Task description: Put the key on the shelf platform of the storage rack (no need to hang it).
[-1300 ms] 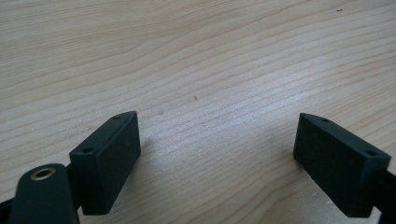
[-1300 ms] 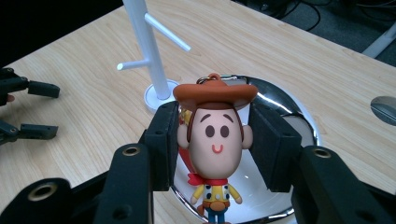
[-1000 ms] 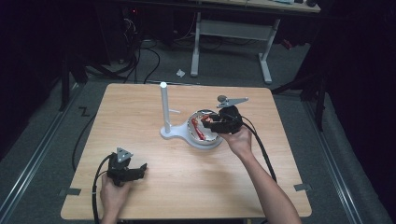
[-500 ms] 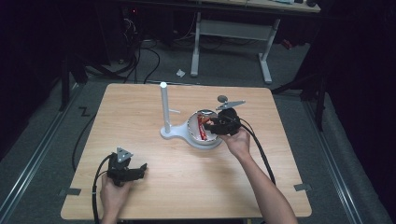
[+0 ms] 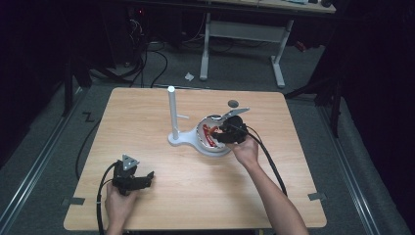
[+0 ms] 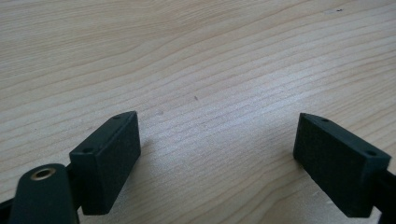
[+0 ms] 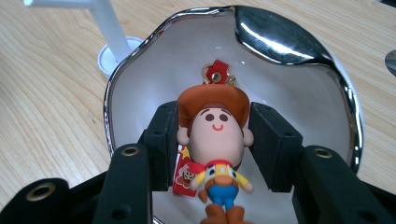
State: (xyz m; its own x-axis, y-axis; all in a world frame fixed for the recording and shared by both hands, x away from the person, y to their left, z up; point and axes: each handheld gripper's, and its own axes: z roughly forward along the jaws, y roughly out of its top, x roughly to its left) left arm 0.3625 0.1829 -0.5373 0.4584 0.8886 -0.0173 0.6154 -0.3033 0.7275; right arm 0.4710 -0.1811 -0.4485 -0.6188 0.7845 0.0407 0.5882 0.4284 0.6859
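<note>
A: The cowboy keychain figure lies in the white dish, its head between the right gripper fingers, which press both cheeks.

B: It should lift straight up, clear of the chrome rim, judging by the nearby white stand. The left gripper rests wide open and empty on the counter, near left.
</note>
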